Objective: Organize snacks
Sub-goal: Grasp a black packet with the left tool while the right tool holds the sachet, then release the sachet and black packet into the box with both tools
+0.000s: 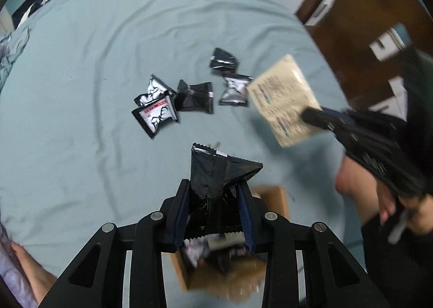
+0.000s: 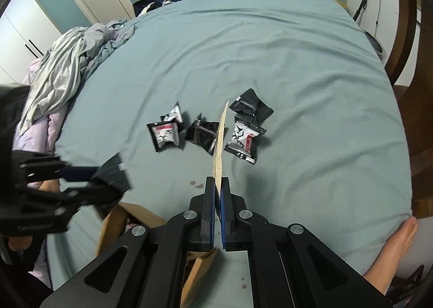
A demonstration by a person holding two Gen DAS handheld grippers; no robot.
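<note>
My left gripper (image 1: pixel 213 186) is shut on a black snack packet (image 1: pixel 216 170), held above an open cardboard box (image 1: pixel 273 197) with packets inside; it shows blurred in the right wrist view (image 2: pixel 108 178). My right gripper (image 2: pixel 218 182) is shut on a flat cream packet (image 2: pixel 220 145), seen edge-on; the left wrist view shows this cream packet's face (image 1: pixel 284 99) and the right gripper (image 1: pixel 311 115). Several black and black-and-white snack packets (image 1: pixel 194 97) lie loose mid-bed, also in the right wrist view (image 2: pixel 243 140).
A teal bed sheet (image 2: pixel 297 69) covers the bed. Crumpled bedding (image 2: pixel 67 64) lies at the left. The cardboard box (image 2: pixel 127 216) sits at the near edge. A wooden headboard (image 1: pixel 360 32) stands on the right. A bare foot (image 2: pixel 397 248) rests on the bed's near right.
</note>
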